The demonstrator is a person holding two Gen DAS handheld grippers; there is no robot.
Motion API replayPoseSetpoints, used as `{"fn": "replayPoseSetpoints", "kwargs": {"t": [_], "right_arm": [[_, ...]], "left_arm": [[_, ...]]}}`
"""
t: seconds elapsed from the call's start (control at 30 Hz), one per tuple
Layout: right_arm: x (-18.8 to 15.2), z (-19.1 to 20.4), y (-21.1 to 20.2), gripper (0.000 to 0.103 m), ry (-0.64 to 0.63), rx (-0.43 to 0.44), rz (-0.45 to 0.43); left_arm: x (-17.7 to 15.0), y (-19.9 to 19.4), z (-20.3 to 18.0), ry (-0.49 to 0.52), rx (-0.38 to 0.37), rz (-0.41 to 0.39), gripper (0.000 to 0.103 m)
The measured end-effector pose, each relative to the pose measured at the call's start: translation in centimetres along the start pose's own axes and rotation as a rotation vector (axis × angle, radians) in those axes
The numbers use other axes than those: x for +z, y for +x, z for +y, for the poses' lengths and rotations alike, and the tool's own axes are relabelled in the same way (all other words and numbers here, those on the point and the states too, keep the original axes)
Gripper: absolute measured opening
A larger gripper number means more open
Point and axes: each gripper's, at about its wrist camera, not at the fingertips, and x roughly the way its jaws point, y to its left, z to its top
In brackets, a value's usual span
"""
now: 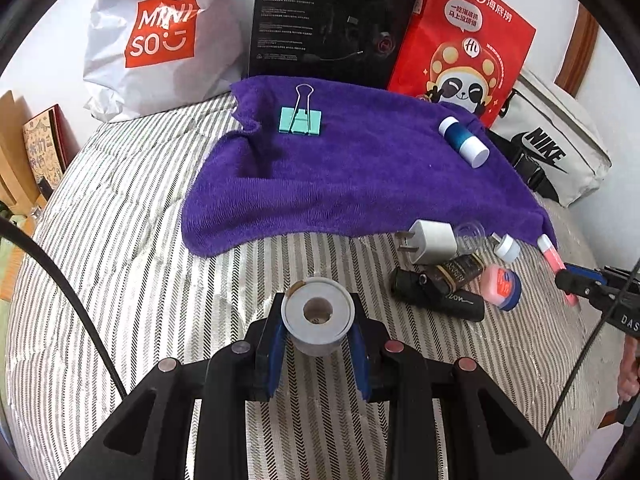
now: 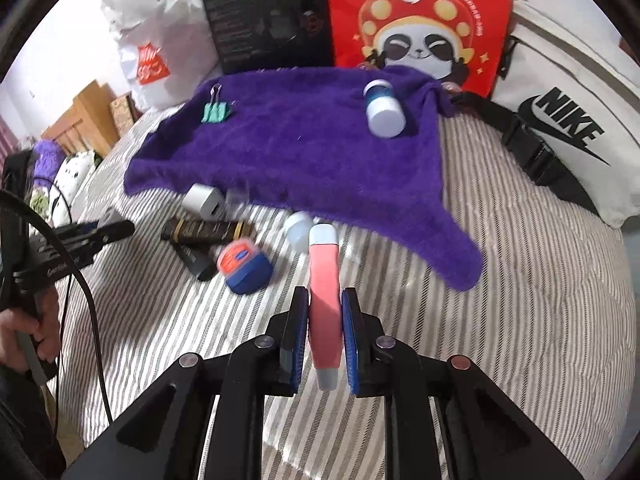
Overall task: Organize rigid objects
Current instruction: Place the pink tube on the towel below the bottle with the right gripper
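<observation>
My left gripper (image 1: pixel 318 322) is shut on a white tape roll (image 1: pixel 318 318), held above the striped bed. My right gripper (image 2: pixel 325 312) is shut on a pink tube with white ends (image 2: pixel 324 292); it also shows in the left wrist view (image 1: pixel 554 260). A purple towel (image 1: pixel 360 168) holds a teal binder clip (image 1: pixel 301 119) and a blue-and-white bottle (image 1: pixel 464 141). In front of the towel lie a white charger plug (image 1: pixel 430 242), a brown tube (image 1: pixel 456 274), a black object (image 1: pixel 436 294), a pink-lidded blue jar (image 1: pixel 502 286) and a small white cap (image 1: pixel 506 247).
Along the back stand a white Miniso bag (image 1: pixel 160 36), a black box (image 1: pixel 332 20) and a red panda bag (image 1: pixel 464 44). A white Nike bag (image 1: pixel 560 140) lies at the right. A wooden bed frame (image 1: pixel 12 152) is at the left.
</observation>
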Motion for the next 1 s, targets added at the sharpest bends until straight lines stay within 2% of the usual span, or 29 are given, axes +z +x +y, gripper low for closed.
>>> {"fn": "replayPoseSetpoints", "kwargs": {"t": [0.37,0.7,1.0], "right_arm": [[2.7,-1.1,-0.8,0.017,0.025,0.004,-0.029],[5.5,-1.7,-0.9,0.017,0.033,-0.013,-0.054],[8.8,-3.1,2.8,0.017,0.062,-0.050,-0.019]], "left_arm": [[2.4,-1.6,0.1,-0.001,-0.039,-0.024,0.027],[5.5,-2.2,-0.2,0.029,-0.024,-0.050,0.027],[7.2,-0.8,0.8,0.025,-0.009,-0.038,0.027]]}}
